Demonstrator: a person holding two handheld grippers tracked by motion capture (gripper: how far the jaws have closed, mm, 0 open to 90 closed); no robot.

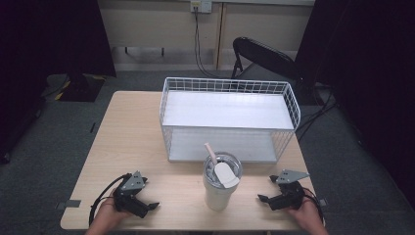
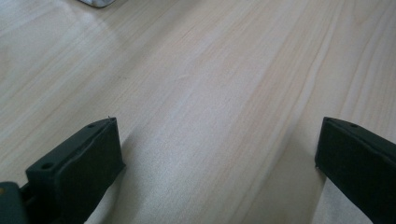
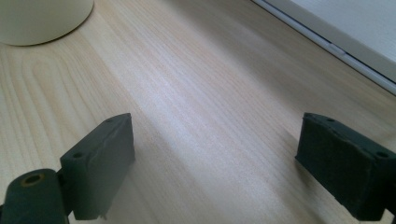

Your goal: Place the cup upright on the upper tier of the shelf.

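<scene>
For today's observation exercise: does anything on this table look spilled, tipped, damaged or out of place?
Nothing stands out. The tumbler stands upright with its lid and straw on, the wire basket sits squarely on the table, and the left gripper and right gripper rest open near the front edge.

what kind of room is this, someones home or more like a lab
More like a lab or test room, probably: a bare wooden table on grey carpet, black curtains at both sides, a folded black chair against the wall, and a staged white wire basket and tumbler.
</scene>
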